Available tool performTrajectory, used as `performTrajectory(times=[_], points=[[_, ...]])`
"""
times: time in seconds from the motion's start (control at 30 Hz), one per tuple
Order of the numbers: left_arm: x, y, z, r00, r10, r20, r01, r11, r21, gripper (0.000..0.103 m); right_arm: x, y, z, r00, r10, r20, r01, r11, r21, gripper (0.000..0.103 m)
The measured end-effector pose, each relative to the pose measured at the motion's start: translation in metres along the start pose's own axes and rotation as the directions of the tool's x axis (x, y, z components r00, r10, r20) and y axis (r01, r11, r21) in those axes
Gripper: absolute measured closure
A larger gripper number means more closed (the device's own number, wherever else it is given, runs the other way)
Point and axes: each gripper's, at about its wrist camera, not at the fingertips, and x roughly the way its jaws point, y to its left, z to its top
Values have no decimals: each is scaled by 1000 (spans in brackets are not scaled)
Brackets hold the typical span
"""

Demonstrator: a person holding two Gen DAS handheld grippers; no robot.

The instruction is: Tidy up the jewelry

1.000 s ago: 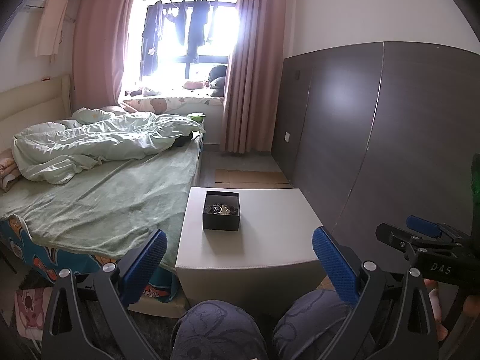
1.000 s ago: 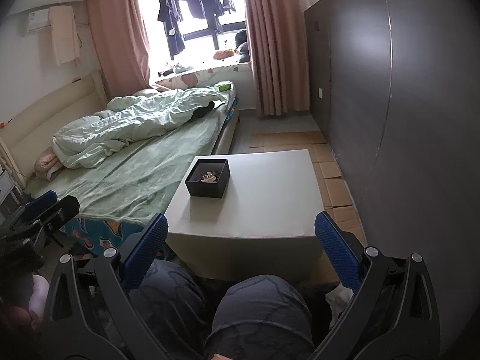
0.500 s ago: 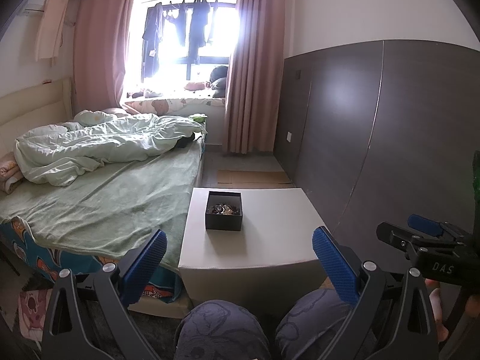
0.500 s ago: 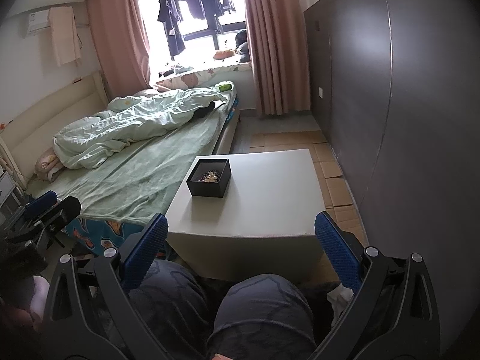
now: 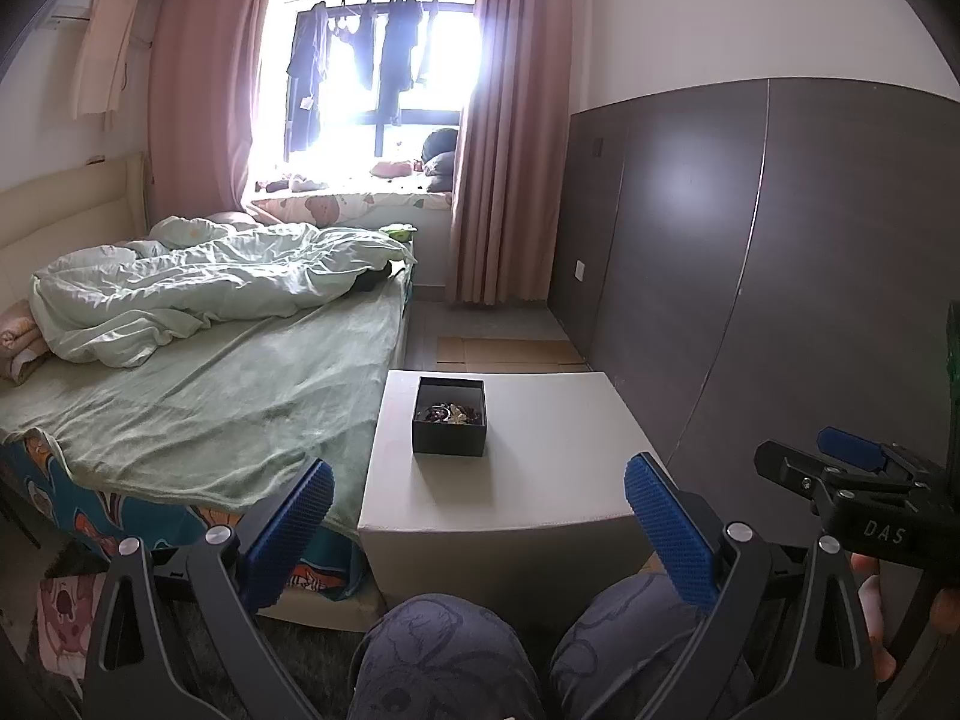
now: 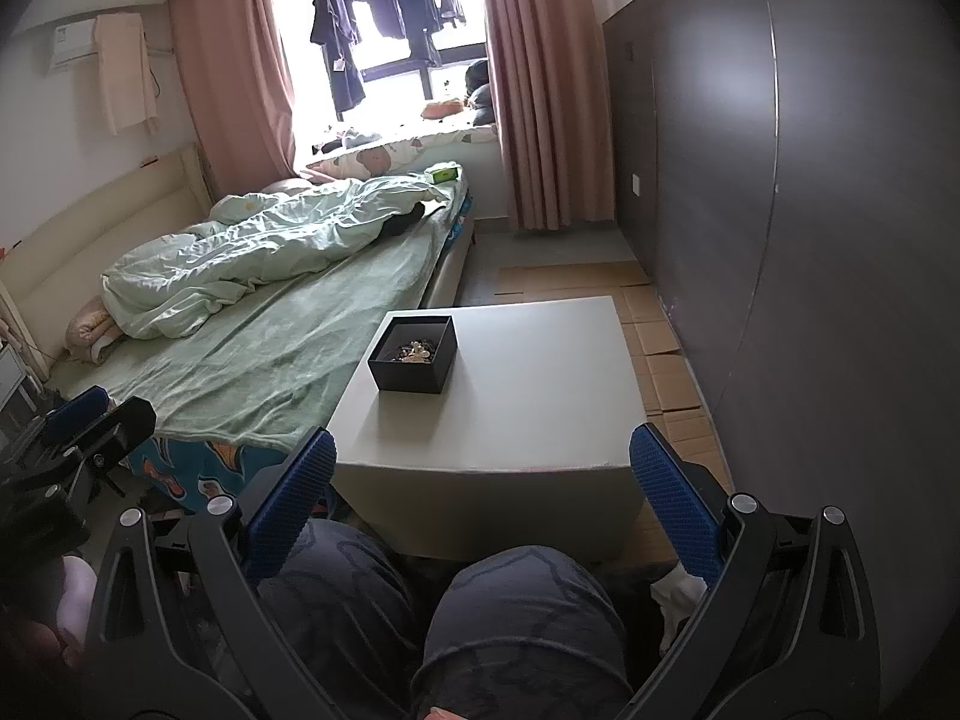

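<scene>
A small open black box [image 5: 449,417] holds a tangle of jewelry [image 5: 447,413] and stands on a low white table [image 5: 540,468], toward its left far side. It also shows in the right wrist view [image 6: 414,355], with the jewelry [image 6: 414,351] inside. My left gripper [image 5: 479,501] is open and empty, held well short of the table above the person's knees. My right gripper [image 6: 483,474] is open and empty too, at the table's near edge. The right gripper also shows at the right of the left wrist view [image 5: 840,480].
A bed [image 5: 210,396] with green sheets and a rumpled duvet runs along the table's left side. A dark panelled wall [image 5: 750,270] stands to the right. Flattened cardboard [image 6: 660,348] lies on the floor by the wall. The person's knees [image 6: 480,618] are below the grippers.
Both views have shifted slightly; the table and box sit a little higher and to the right in the left wrist view. Both grippers stay open and empty.
</scene>
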Motion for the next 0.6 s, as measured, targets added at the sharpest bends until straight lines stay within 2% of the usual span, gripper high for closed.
performTrajectory(times=[0.5,0.6], points=[[3,1,1,1000,-12,-3,12,1000,-14,9,5,3,-1,1000,-14,-11,14,1000,-5,5],[8,0,1,1000,4,0,-4,1000,-2,9,12,2,0,1000,-17,-21,17,1000,0,5]])
